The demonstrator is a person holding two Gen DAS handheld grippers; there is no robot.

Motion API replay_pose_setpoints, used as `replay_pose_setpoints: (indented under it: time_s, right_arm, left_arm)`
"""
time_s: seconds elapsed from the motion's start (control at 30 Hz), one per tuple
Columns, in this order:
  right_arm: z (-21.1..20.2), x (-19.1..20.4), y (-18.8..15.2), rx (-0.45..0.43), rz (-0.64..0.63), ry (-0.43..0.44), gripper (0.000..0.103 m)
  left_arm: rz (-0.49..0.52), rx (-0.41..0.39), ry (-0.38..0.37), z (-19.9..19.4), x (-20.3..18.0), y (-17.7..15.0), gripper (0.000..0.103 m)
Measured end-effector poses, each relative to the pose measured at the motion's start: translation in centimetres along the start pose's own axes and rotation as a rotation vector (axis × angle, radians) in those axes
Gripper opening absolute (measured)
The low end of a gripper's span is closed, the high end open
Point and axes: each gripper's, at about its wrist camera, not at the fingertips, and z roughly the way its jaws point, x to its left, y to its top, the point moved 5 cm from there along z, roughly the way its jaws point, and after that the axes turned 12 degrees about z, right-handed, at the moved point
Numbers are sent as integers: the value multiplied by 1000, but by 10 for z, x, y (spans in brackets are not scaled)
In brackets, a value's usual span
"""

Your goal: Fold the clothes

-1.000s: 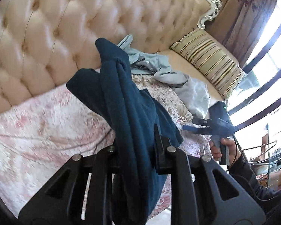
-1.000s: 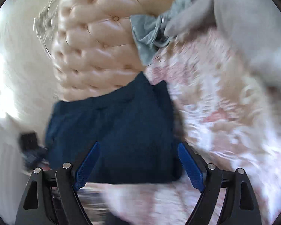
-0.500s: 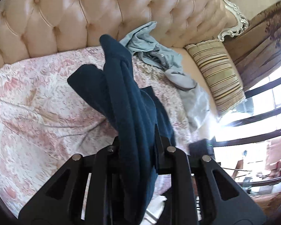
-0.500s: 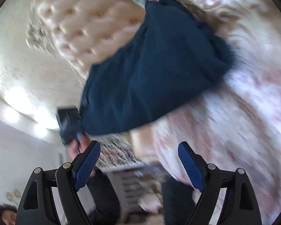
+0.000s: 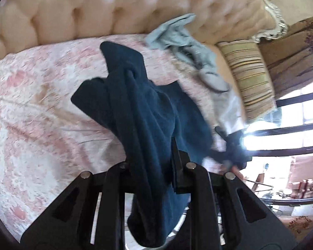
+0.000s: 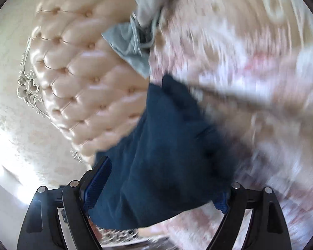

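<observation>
A dark blue garment (image 5: 144, 108) hangs bunched from my left gripper (image 5: 152, 156), which is shut on it above the pink floral bedspread (image 5: 31, 104). In the right wrist view the same blue garment (image 6: 167, 156) fills the gap of my right gripper (image 6: 159, 189). Its jaws are closing with the cloth's lower edge between them, and the blue pads (image 6: 98, 179) still stand wide apart. That right gripper (image 5: 229, 145) shows blurred at the garment's right side in the left wrist view, with a hand (image 5: 236, 169) on it.
A tufted cream headboard (image 5: 94, 6) backs the bed. A heap of pale grey-blue clothes (image 5: 183, 39) lies near the headboard, with a striped pillow (image 5: 250, 79) beside it. A bright window (image 5: 292, 129) is at the right.
My left gripper has sunk toward the bed, still holding the blue garment. My right gripper has swung in to the garment, whose lower edge now lies between its jaws.
</observation>
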Motion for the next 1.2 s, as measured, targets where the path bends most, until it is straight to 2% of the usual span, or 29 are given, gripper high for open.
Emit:
replay_pose_setpoints:
  time_s: [0.03, 0.07, 0.2, 0.3, 0.37, 0.43, 0.5, 0.57, 0.63, 0.7, 0.73, 0.83, 0.97, 1.2]
  right_arm:
    - [0, 6, -2, -3, -64, -37, 31]
    - [1, 13, -6, -5, -140, -75, 19]
    - [0, 41, -29, -9, -449, -228, 19]
    - [-18, 50, -73, -10, -679, -325, 19]
    - [-30, 44, -105, 0, -785, -374, 19]
    - [-32, 18, -122, 57, -793, -427, 19]
    - [-29, -6, -126, 97, -789, -467, 19]
    - [-28, -19, -121, 150, -753, -438, 23]
    - [-31, -23, -108, 214, -652, -366, 33]
    - [-31, -29, -91, 318, -512, -261, 75]
    - [-31, -31, -82, 361, -452, -227, 81]
    - [-31, -36, -55, 405, -376, -227, 83]
    - [-26, -30, -23, 438, -346, -245, 84]
    - [24, -11, -32, 529, -486, -370, 84]
  left_arm:
    - [-1, 2, 12, 3, 7, -6, 22]
    - [2, 4, 24, 6, 14, -12, 22]
    - [99, -20, 67, 12, 10, -50, 22]
    - [199, -53, 91, 8, -2, -74, 22]
    - [274, -51, 151, 14, -5, -94, 22]
    - [292, -13, 218, 34, 7, -112, 22]
    - [304, 18, 303, 52, 24, -122, 22]
    - [305, 30, 344, 63, 35, -128, 22]
    - [297, 35, 360, 72, 43, -133, 23]
    - [286, 29, 357, 74, 46, -136, 23]
    - [281, 26, 355, 76, 47, -137, 23]
    - [271, 25, 349, 78, 50, -138, 23]
    - [260, 26, 339, 80, 54, -138, 23]
    - [239, -21, 295, 74, 54, -141, 23]
